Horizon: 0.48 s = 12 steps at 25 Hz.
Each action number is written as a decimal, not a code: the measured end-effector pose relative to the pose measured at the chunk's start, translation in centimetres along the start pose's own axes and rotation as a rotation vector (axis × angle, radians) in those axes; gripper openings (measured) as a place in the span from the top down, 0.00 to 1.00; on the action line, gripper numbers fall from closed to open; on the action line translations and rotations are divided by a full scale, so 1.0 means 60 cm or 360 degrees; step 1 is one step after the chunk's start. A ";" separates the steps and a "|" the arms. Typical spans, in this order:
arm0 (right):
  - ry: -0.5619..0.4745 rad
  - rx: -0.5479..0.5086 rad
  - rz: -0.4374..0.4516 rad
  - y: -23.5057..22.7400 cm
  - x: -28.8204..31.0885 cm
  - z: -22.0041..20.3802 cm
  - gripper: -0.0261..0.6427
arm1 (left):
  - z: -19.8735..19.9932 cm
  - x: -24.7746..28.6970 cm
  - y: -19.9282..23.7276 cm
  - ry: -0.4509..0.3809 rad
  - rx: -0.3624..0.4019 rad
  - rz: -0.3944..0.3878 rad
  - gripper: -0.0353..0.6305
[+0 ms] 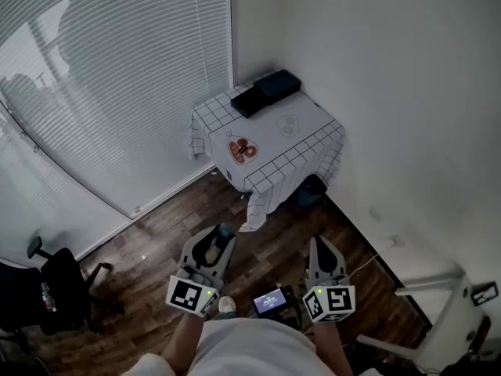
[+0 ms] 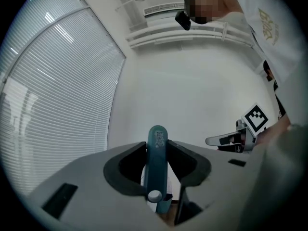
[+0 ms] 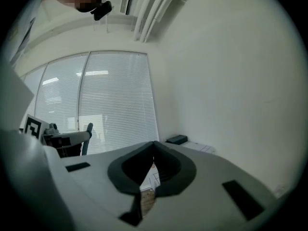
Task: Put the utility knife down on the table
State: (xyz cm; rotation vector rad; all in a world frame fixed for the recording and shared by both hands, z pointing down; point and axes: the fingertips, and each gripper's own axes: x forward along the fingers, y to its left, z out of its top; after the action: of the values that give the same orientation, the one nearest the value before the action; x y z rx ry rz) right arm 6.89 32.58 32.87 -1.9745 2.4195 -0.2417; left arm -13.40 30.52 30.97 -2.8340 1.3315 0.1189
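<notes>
A teal utility knife (image 2: 157, 162) stands upright between the jaws of my left gripper (image 2: 158, 146), which is shut on it. In the head view the left gripper (image 1: 221, 237) hangs low over the wooden floor, well short of the table, with the knife's (image 1: 225, 230) teal tip poking out past its fingers. Beside it, my right gripper (image 1: 319, 245) has its jaws together and nothing in them; its own view shows the right gripper (image 3: 154, 148) pads meeting at the tip. The small table (image 1: 309, 124) with a white checked cloth stands ahead in the corner.
Two black boxes (image 1: 266, 91) lie at the table's far edge, and printed pictures mark the cloth. A dark bin (image 1: 311, 189) sits under the table's right side. An office chair (image 1: 55, 288) is at the left, window blinds (image 1: 102, 77) beyond it, and white furniture (image 1: 438, 319) at the right.
</notes>
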 end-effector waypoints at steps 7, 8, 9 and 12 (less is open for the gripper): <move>0.0007 0.0030 0.0098 -0.034 -0.006 0.002 0.95 | 0.000 0.006 -0.020 0.0005 0.0006 0.0100 0.73; 0.0005 0.0031 0.0109 -0.040 -0.009 0.002 0.95 | 0.000 0.007 -0.023 0.0005 0.0012 0.0112 0.73; 0.0002 0.0033 0.0114 -0.049 -0.010 0.000 0.95 | 0.001 0.010 -0.025 0.0003 0.0017 0.0121 0.73; 0.0016 0.0036 0.0105 -0.072 -0.011 -0.009 0.95 | -0.002 0.013 -0.027 0.0011 0.0020 0.0142 0.73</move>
State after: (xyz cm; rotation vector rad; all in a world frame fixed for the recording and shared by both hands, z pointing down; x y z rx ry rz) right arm 11.16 32.44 33.87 -1.8851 2.4714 -0.2778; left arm -11.61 30.94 31.00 -2.7673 1.4554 0.1010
